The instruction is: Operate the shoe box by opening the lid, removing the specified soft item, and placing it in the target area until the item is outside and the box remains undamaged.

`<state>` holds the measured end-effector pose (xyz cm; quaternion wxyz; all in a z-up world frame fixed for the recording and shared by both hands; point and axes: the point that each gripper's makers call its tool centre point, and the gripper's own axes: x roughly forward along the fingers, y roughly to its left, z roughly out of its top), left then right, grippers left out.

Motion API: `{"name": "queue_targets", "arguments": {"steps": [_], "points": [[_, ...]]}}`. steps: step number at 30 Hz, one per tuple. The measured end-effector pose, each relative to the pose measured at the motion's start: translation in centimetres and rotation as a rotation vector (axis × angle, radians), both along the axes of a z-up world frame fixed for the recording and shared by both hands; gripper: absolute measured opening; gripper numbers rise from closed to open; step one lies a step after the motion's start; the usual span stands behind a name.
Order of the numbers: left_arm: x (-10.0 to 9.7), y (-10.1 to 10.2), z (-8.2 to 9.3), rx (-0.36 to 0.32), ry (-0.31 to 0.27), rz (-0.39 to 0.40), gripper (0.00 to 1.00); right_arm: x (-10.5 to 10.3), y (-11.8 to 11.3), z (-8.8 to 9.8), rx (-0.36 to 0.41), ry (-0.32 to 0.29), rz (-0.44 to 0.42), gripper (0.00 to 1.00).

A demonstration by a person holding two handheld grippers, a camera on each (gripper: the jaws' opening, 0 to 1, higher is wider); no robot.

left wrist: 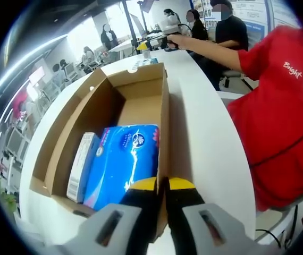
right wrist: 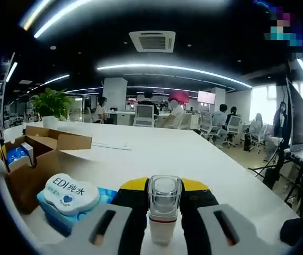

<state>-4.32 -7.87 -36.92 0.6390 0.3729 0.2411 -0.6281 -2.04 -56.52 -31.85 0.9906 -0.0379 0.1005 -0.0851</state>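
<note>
The cardboard shoe box [left wrist: 114,138] lies open on the white table [left wrist: 210,143], flaps spread, with a blue soft tissue pack [left wrist: 122,164] and a slim white carton [left wrist: 82,166] side by side on its floor; the left gripper [left wrist: 162,186] has its yellow-tipped jaws nearly closed, pinching the box's near wall beside the tissue pack. In the right gripper view the box [right wrist: 32,154] sits at the far left, and the right gripper [right wrist: 163,191] clamps a small clear-capped bottle [right wrist: 163,210] between its jaws, just beside a blue wet-wipe pack [right wrist: 69,199] (white lid marked "EDI") on the table. A person's red sleeve [left wrist: 279,106] reaches across the left gripper view.
</note>
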Motion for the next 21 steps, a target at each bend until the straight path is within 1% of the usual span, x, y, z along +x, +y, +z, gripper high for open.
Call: {"name": "queue_targets", "arguments": {"steps": [2, 6, 8, 9, 11, 14, 18, 21], "points": [[0.2, 0.2, -0.2, 0.002, 0.002, 0.001, 0.05, -0.1, 0.0, 0.0, 0.006, 0.005, -0.002, 0.21], [0.1, 0.0, -0.1, 0.002, -0.001, 0.001, 0.05, 0.2, -0.3, -0.1, 0.015, 0.017, 0.004, 0.21], [0.0, 0.0, -0.1, 0.002, -0.002, 0.000, 0.05, 0.3, -0.6, -0.7, 0.029, 0.058, 0.012, 0.23], [0.1, 0.1, -0.2, 0.001, -0.002, 0.000, 0.05, 0.3, -0.9, -1.3, 0.044, 0.081, -0.002, 0.25], [0.2, 0.1, -0.2, 0.001, -0.004, -0.002, 0.05, 0.6, -0.8, -1.0, 0.036, 0.045, 0.003, 0.32], [0.1, 0.1, -0.2, 0.001, -0.003, -0.002, 0.05, 0.5, -0.8, -1.0, 0.032, 0.049, -0.010, 0.40], [0.0, -0.1, -0.1, 0.002, -0.002, -0.002, 0.05, 0.4, -0.9, -1.0, 0.025, 0.051, -0.009, 0.42], [0.0, -0.1, 0.0, -0.002, -0.007, -0.004, 0.05, 0.5, -1.2, -0.9, 0.018, 0.042, -0.013, 0.48]]}}
